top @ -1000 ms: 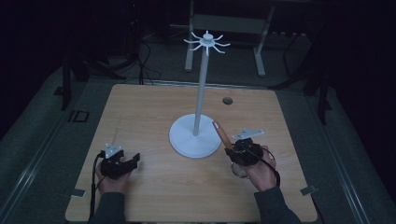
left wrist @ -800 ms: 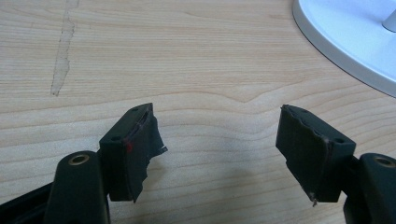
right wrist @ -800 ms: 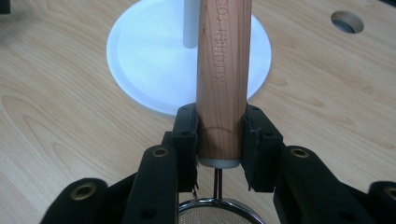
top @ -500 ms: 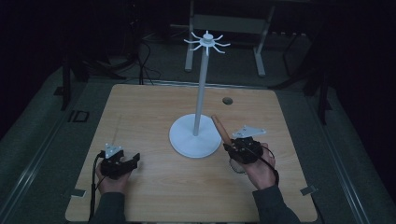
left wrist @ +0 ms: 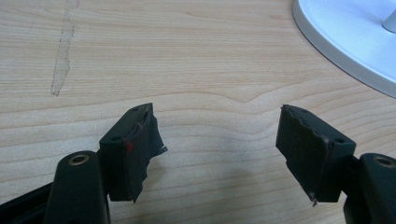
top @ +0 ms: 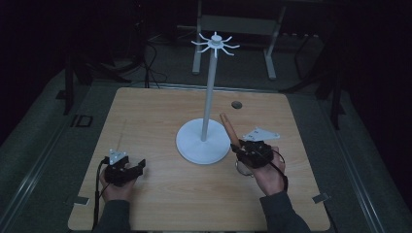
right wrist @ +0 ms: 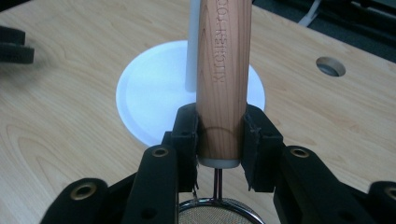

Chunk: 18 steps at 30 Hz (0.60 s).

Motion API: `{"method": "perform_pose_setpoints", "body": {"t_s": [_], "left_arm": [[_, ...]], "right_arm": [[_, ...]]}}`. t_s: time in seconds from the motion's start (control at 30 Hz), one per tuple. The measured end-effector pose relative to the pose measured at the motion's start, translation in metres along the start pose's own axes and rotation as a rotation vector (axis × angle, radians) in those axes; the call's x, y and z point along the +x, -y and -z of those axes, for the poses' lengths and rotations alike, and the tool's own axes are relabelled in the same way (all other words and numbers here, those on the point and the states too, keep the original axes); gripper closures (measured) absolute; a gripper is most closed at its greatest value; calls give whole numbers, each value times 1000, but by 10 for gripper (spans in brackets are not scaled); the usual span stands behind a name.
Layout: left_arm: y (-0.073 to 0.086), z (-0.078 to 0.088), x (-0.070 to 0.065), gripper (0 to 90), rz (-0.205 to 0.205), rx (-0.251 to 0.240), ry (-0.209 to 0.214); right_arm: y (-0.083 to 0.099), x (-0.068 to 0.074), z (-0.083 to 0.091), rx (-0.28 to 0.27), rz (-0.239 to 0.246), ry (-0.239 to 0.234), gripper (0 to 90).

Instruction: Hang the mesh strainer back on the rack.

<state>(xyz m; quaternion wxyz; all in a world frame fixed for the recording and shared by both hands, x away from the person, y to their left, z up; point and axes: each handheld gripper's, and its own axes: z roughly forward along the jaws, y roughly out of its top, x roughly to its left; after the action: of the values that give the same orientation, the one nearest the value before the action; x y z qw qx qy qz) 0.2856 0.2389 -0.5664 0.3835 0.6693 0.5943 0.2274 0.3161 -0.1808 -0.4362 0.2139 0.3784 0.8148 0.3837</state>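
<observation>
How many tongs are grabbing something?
1. The right tongs squeeze the wooden handle of a strainer beside the white stand. The left tongs are open over bare table.

- The strainer [right wrist: 219,212] is cut off by the bottom edge of the right gripper view: just the top arc of its mesh bowl and rim shows; in the high view it lies mostly under the right gripper [top: 246,149].
- The wooden handle [right wrist: 224,79] runs out of the top edge of that view, so its far end is lost there; its engraved lettering is too blurred to read with certainty.
- The stand's pole [right wrist: 194,46] is partly hidden behind the handle.
- The stand's base [left wrist: 355,37] is cut by the top and right edges of the left gripper view.
- The left gripper [left wrist: 217,140] has its body cropped at the bottom edge.
</observation>
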Motion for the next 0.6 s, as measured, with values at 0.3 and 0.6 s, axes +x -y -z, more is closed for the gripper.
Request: {"method": "perform_pose_setpoints", "body": {"t_s": [0.3, 0.6], "left_arm": [[0, 0, 0, 292, 0, 1, 1], [0, 0, 0, 292, -1, 0, 1]], "right_arm": [[-7, 3, 3, -64, -10, 2, 692], [-14, 5, 5, -103, -4, -6, 691]]}}
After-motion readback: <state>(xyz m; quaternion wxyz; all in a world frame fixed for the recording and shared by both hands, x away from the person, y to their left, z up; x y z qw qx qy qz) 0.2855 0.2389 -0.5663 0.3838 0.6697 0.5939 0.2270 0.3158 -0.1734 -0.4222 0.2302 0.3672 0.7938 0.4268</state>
